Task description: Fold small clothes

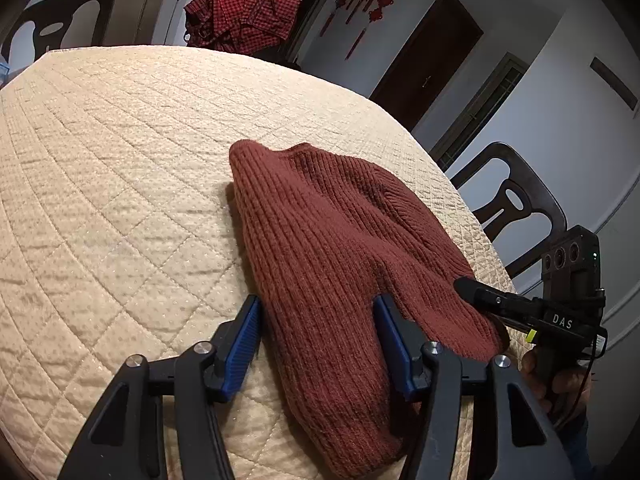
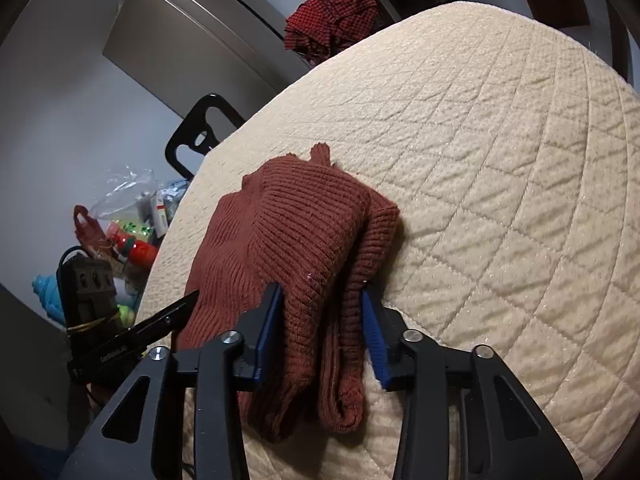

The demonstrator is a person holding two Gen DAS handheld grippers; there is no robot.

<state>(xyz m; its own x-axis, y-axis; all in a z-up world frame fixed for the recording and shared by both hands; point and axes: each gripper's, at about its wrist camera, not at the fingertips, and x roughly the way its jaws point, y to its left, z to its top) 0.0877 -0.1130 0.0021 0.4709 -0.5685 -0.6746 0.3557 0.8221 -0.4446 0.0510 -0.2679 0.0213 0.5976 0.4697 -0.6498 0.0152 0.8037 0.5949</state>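
A rust-red ribbed knit sweater [image 1: 340,240] lies folded into a narrow bundle on the cream quilted table cover [image 1: 120,160]. My left gripper [image 1: 316,308] is open, its blue pads straddling the near end of the sweater. My right gripper [image 2: 322,300] is open too, its pads on either side of the folded edge of the sweater [image 2: 296,232]. Each gripper shows in the other's view: the right one at the sweater's right edge [image 1: 480,296], the left one at its left edge [image 2: 176,312].
A red checked garment [image 1: 240,16] lies at the far edge of the table. Dark wooden chairs [image 1: 516,200] stand around it. Bags and bottles [image 2: 128,224] sit beyond the table's left side in the right wrist view. The quilted cover [image 2: 500,160] spreads wide beside the sweater.
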